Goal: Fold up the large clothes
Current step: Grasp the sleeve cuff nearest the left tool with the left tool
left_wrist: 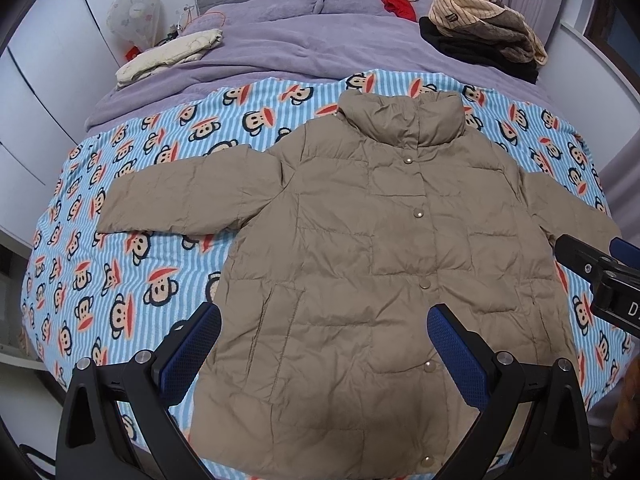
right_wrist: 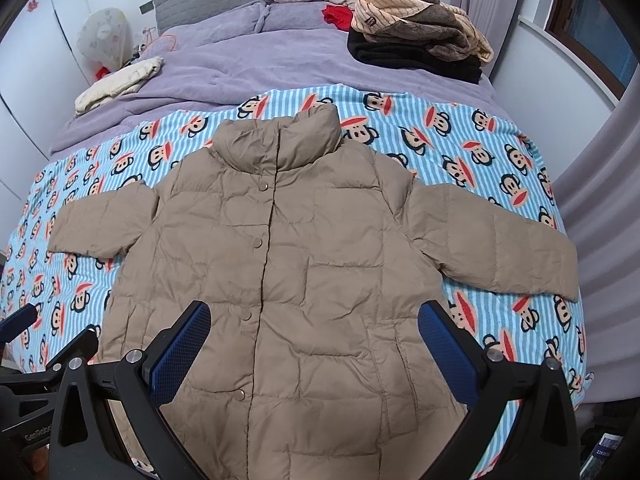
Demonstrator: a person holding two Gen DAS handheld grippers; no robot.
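Across the foot of the bed (left_wrist: 520,60), on a striped cartoon-monkey blanket (left_wrist: 132,280), the tan puffer jacket (left_wrist: 360,240) lies face up with its snaps closed, collar toward the pillows and both sleeves spread sideways, a flat layout that seems meant to expose every edge before any fold. Left tongs (left_wrist: 324,348) and right tongs (right_wrist: 314,346) hover above the hem end with jaws spread wide and holding nothing, probably poised to take a sleeve or side each. Folded clothes (left_wrist: 480,36) sit stacked well apart near the headboard, likely kept clear of the working area.
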